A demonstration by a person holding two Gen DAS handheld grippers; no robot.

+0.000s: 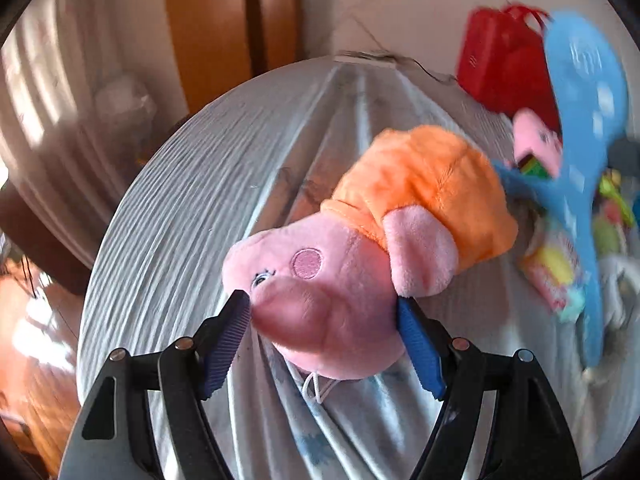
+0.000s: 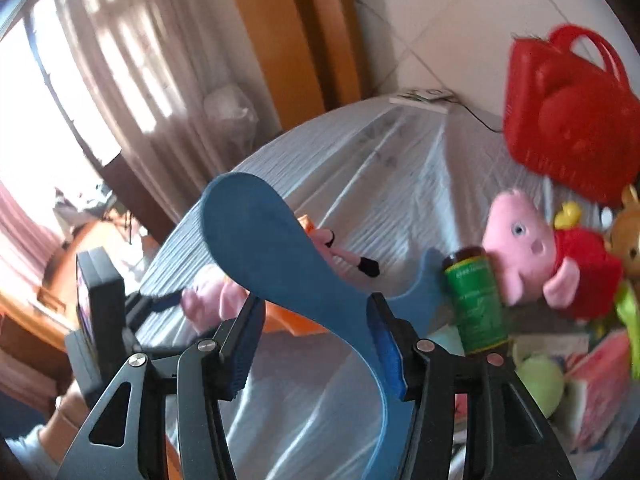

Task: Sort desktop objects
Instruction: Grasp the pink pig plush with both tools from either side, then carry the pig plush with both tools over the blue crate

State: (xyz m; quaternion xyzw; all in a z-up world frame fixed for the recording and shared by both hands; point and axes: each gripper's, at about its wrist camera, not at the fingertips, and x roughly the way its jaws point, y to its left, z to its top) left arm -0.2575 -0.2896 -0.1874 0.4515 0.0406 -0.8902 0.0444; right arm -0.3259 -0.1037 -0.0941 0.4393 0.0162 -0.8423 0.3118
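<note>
both cams ride the grippers, looking down along the fingers at the cloth-covered table, pretty close in; left one faces the orange pig plush, right one sits further right; both catch the red basket, the blue paddle and the curtains

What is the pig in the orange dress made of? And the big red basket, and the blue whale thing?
Pig in the orange dress: soft fuzzy plush, stitched cheek. Red basket: looks like hard shiny plastic, moulded handle. Blue whale thing: smooth, thin, probably plastic.
</note>
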